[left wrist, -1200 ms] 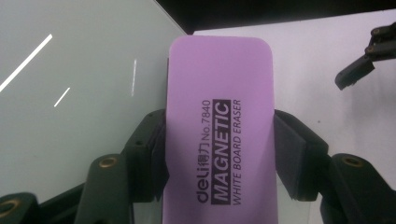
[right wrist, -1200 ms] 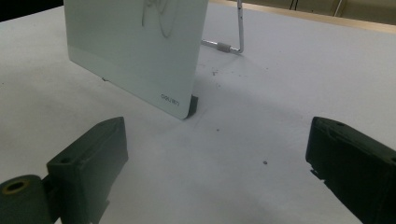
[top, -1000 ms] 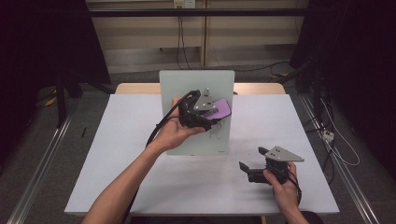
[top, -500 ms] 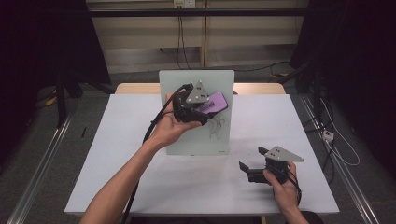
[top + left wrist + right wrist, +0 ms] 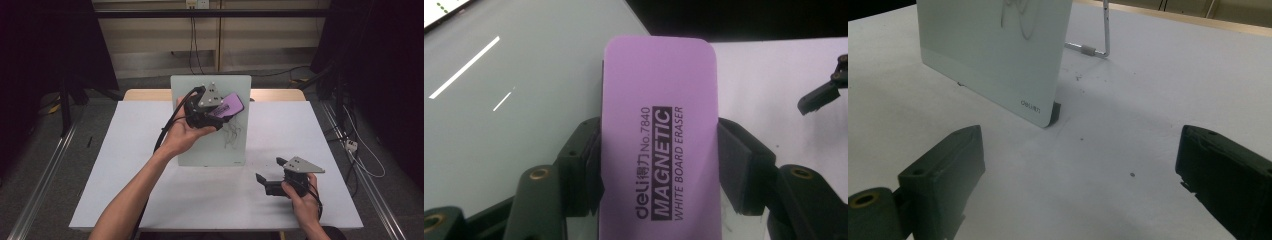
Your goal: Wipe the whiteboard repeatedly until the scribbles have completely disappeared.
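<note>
eraser climbs toward the top of the board

from the high view, the left gripper (image 5: 216,111) has carried the purple eraser (image 5: 227,105) up and to the right across the standing whiteboard (image 5: 210,150) over the last second; it now sits near the board's upper right corner, above the dark scribble (image 5: 232,135). i'd guess a wiping pass is being lined up, since the scribble is not yet rubbed out. the right gripper (image 5: 267,181) rests low on the white table (image 5: 125,150), near the board's lower right corner, unmoved.

in the left gripper view, the jaws are clamped on both long sides of the eraser (image 5: 659,145). it is a flat lilac block with rounded corners, printed "magnetic white board eraser", lying over the board's pale surface (image 5: 499,100).

in the right gripper view, the jaws stand wide apart with nothing between them, and the board's lower corner (image 5: 1033,107) and its wire stand (image 5: 1098,45) lie ahead.
</note>
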A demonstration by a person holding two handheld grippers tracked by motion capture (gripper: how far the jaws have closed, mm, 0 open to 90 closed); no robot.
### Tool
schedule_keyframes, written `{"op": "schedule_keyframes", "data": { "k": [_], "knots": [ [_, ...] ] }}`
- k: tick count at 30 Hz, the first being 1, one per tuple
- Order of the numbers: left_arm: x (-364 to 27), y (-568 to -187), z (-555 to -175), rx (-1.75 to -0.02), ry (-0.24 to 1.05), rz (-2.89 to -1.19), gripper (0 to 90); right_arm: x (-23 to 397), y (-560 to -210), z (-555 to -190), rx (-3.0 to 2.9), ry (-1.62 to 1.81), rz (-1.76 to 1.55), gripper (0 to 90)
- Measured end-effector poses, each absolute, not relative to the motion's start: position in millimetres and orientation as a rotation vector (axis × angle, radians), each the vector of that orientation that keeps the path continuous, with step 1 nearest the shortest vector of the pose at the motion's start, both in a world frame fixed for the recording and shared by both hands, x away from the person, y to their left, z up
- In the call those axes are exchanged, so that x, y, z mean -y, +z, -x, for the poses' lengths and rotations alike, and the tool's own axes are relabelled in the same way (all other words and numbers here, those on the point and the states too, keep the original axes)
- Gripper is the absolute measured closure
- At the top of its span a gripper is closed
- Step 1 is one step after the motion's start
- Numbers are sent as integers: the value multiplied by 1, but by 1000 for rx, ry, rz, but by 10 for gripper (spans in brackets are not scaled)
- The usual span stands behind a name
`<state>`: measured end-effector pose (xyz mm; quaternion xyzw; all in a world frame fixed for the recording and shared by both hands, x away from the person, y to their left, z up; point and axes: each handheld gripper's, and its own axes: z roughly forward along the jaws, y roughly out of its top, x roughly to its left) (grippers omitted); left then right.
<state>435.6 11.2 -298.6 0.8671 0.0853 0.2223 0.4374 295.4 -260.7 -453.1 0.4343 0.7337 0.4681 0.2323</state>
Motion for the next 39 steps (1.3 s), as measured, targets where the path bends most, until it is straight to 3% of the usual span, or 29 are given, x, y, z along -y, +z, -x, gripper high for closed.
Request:
{"op": "schedule_keyframes", "data": {
  "k": [20, 39],
  "knots": [
    [1, -340, -419, -168, 519, -2238, 409, 261, -453, -295, -2016, 1286, -1190, 56],
    [2, -354, -415, -158, 470, -2281, 409, 261, -453, -295, -2017, 1285, -1190, 56]
  ]
}}
